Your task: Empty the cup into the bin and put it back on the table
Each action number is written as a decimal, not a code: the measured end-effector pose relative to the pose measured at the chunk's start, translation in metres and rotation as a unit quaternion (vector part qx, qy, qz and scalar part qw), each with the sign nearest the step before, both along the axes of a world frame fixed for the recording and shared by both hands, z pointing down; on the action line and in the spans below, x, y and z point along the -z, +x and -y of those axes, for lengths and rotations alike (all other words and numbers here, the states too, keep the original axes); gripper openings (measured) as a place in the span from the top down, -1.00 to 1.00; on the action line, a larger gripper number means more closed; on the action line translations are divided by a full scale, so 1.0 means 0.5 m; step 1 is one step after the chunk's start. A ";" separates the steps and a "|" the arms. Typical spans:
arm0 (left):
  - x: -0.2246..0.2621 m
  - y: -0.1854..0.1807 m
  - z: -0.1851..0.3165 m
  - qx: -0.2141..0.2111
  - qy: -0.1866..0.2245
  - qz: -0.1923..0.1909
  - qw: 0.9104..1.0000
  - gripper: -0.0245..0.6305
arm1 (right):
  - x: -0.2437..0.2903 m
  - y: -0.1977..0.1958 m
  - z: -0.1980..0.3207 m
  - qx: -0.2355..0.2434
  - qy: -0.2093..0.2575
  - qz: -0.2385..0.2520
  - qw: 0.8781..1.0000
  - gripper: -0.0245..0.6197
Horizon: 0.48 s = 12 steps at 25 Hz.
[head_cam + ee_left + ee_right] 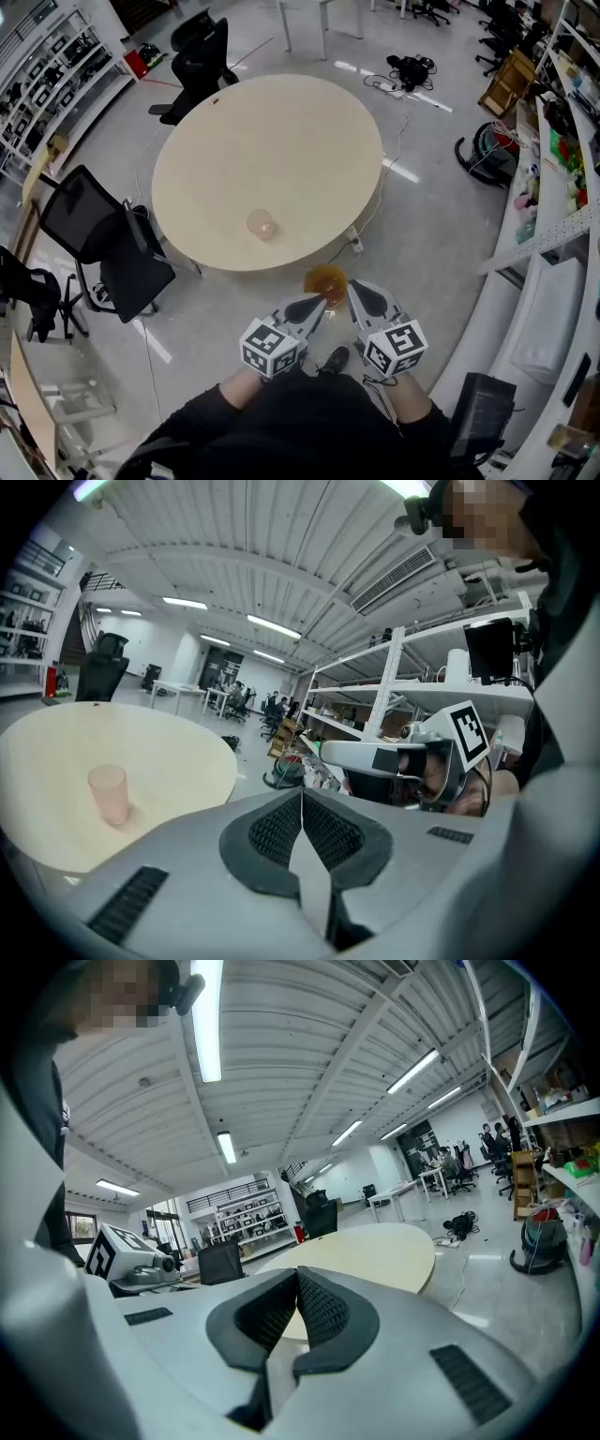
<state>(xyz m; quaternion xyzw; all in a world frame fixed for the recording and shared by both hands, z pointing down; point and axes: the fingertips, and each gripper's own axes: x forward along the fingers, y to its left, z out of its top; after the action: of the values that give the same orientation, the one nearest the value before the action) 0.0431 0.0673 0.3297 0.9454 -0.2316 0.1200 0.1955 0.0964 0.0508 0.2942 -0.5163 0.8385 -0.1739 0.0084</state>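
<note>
At counter's [281,122] 6 o'clock edge: cup [262,224] upright, w/in reach; bin [325,281] just below; L gripper [320,306], R gripper [356,291] jaws clenched, empty.

The round pale table [281,141] sits just ahead of the left gripper [323,304] and the right gripper [353,286]. A pink cup [262,224] stands upright on it, near the edge facing them, ahead and left.

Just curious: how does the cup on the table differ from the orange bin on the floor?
The cup is pale pink; the bin is amber. The cup stands on the table; the bin sits on the floor. The bin looks wider than the cup. Both are round.
</note>
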 end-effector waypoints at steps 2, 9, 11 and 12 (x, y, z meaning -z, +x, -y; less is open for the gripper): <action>0.005 0.015 -0.017 -0.006 0.002 0.004 1.000 0.85 | -0.002 0.008 -0.019 -0.004 -0.001 0.000 1.000 0.88; 0.047 0.048 -0.031 -0.006 0.021 -0.004 1.000 0.85 | 0.014 0.026 -0.053 -0.020 0.012 -0.002 1.000 0.88; 0.061 0.051 -0.033 -0.009 0.026 -0.012 1.000 0.85 | 0.026 0.025 -0.056 -0.023 0.018 -0.007 1.000 0.88; 0.067 0.049 -0.032 -0.010 0.027 -0.016 0.999 0.85 | 0.033 0.021 -0.057 -0.024 0.020 -0.009 0.999 0.88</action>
<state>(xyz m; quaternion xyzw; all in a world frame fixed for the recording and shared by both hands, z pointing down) 0.0679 0.0835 0.2963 0.9544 -0.2223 0.1001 0.1721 0.1071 0.0793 0.2779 -0.5374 0.8294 -0.1517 0.0154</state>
